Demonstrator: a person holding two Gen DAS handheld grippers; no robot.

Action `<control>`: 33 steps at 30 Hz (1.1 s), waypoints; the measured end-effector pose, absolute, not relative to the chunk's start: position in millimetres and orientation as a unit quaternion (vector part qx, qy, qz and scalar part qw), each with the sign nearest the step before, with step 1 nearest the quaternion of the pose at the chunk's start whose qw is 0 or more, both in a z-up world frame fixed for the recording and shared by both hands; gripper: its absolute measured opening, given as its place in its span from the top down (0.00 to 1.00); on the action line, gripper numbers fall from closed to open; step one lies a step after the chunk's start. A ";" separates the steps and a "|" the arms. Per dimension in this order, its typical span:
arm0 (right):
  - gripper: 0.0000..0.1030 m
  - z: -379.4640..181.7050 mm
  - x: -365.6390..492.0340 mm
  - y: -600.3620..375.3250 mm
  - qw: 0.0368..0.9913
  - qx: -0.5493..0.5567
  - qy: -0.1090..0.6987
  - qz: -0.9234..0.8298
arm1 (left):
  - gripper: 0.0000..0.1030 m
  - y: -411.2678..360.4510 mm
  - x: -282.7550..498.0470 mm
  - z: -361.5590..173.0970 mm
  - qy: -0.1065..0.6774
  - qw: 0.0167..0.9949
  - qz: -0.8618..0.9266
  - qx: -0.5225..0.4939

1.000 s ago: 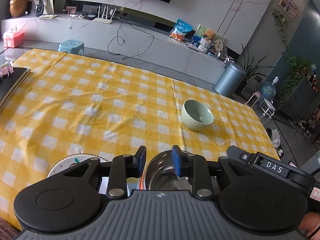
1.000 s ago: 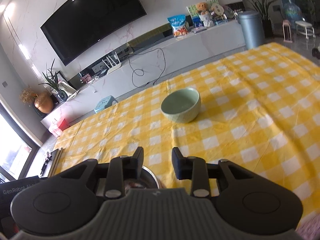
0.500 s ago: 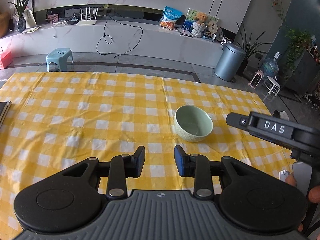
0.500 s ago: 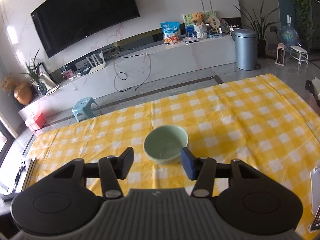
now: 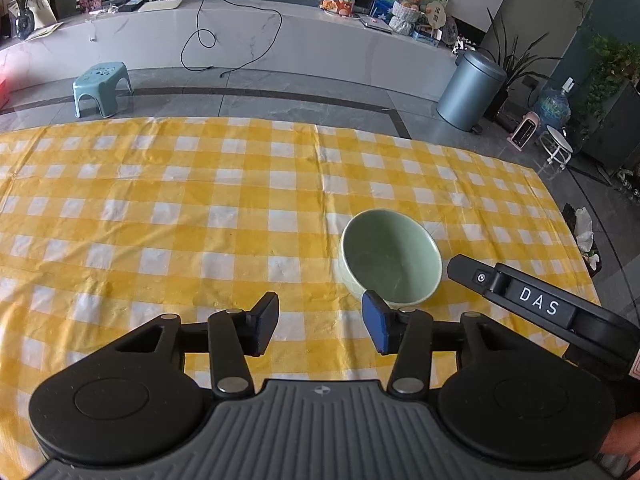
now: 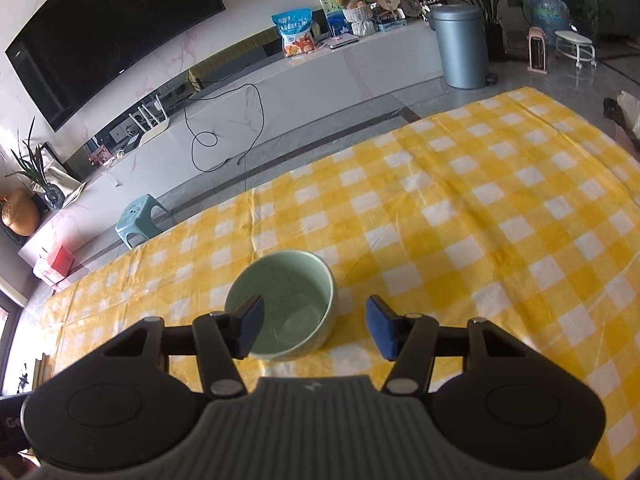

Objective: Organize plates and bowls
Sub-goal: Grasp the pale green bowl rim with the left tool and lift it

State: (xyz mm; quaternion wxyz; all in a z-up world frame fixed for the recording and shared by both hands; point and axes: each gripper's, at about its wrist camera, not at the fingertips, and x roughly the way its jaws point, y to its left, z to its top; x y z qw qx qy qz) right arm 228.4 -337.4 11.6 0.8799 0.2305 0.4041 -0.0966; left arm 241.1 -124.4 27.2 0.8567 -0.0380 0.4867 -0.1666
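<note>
- Green bowl: pale, glossy glaze, round with a thick rim, upright and with nothing inside. Stands on the tablecloth, right of centre in the left wrist view.
- Tablecloth: yellow-and-white check, soft fabric with creases and shallow wrinkles.
- Left gripper: matte black links, ribbed grey body; one dark pad, one blue pad. Jaws stand partly apart and are opening; only cloth shows between them. The blue pad overlaps the bowl's near rim in the picture; contact cannot be told.
- Right gripper: same build. Jaws partly apart and closing. The bowl's right wall lies between the pads; the dark left pad sits over the bowl's mouth, the blue pad stands clear of the outer wall. No pad seen pressing.
- Left wrist view only: the right gripper's black side arm, lettered "DAS", just right of the bowl; a fingertip at the lower right edge.
- Right wrist view only: curved black television on a marbled wall; orange round vase.
- Both views: blue-grey cylindrical bin, teal plastic stool, snack bag on the long white bench.
</note>
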 end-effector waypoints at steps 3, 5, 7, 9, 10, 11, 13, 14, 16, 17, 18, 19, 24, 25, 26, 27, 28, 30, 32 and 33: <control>0.53 -0.7 235.4 -340.3 0.864 0.261 0.421 -0.084 | 0.47 -135.1 251.4 18.1 0.497 0.851 -0.165 -0.036; 0.57 -8.5 238.6 -339.9 0.855 0.268 0.435 -0.087 | 0.47 -141.2 257.7 11.7 0.506 0.846 -0.164 -0.037; 0.59 -14.0 241.2 -339.2 0.850 0.267 0.444 -0.092 | 0.47 -145.8 264.0 4.9 0.518 0.838 -0.166 -0.038; 0.66 -19.8 242.7 -341.6 0.840 0.280 0.455 -0.094 | 0.47 -148.1 270.0 -0.5 0.530 0.831 -0.165 -0.048; 0.67 -22.5 243.0 -343.3 0.833 0.292 0.461 -0.094 | 0.47 -148.8 272.0 -2.3 0.533 0.828 -0.166 -0.052; 0.69 -24.8 242.8 -345.5 0.826 0.305 0.465 -0.091 | 0.48 -149.7 274.1 -4.1 0.535 0.827 -0.166 -0.054; 0.72 -27.0 242.1 -348.3 0.822 0.319 0.463 -0.088 | 0.48 -152.3 278.4 -7.3 0.538 0.825 -0.164 -0.052; 0.73 -26.8 242.3 -348.6 0.822 0.320 0.463 -0.089 | 0.48 -155.4 280.6 -9.5 0.541 0.823 -0.163 -0.047; 0.75 -27.0 243.0 -348.5 0.822 0.321 0.462 -0.088 | 0.49 -160.0 283.5 -12.3 0.543 0.823 -0.162 -0.043; 0.75 -27.5 243.3 -348.8 0.822 0.323 0.461 -0.089 | 0.49 -162.2 285.0 -14.1 0.545 0.822 -0.160 -0.039; 0.75 -28.7 243.7 -349.7 0.821 0.326 0.460 -0.089 | 0.49 -163.9 286.4 -15.9 0.545 0.822 -0.159 -0.038; 0.75 -30.6 244.1 -350.7 0.819 0.330 0.460 -0.091 | 0.49 -164.7 287.3 -17.8 0.546 0.822 -0.159 -0.039; 0.84 -40.5 246.3 -356.7 0.802 0.359 0.470 -0.090 | 0.60 -171.5 291.6 -25.6 0.553 0.817 -0.159 -0.037; 0.86 -41.0 245.9 -357.2 0.800 0.363 0.469 -0.090 | 0.61 -173.1 291.6 -26.3 0.554 0.816 -0.160 -0.032; 0.88 -41.6 245.1 -358.0 0.798 0.369 0.468 -0.093 | 0.66 -174.4 291.2 -26.9 0.553 0.816 -0.164 -0.029; 0.89 -41.7 244.6 -358.2 0.796 0.371 0.468 -0.096 | 0.70 -176.5 290.5 -26.7 0.552 0.816 -0.170 -0.025; 0.90 -41.9 244.5 -358.4 0.796 0.371 0.468 -0.097 | 0.72 -177.8 290.2 -27.0 0.551 0.816 -0.173 -0.021; 0.91 -42.3 244.1 -358.0 0.797 0.370 0.467 -0.097 | 0.82 -179.4 290.7 -27.7 0.550 0.817 -0.173 -0.016; 0.91 -42.6 244.3 -357.5 0.797 0.369 0.468 -0.097 | 0.86 -179.4 292.4 -28.8 0.551 0.817 -0.171 -0.018; 0.91 -43.2 244.8 -358.0 0.797 0.370 0.468 -0.097 | 0.87 -179.1 293.3 -28.8 0.550 0.817 -0.170 -0.021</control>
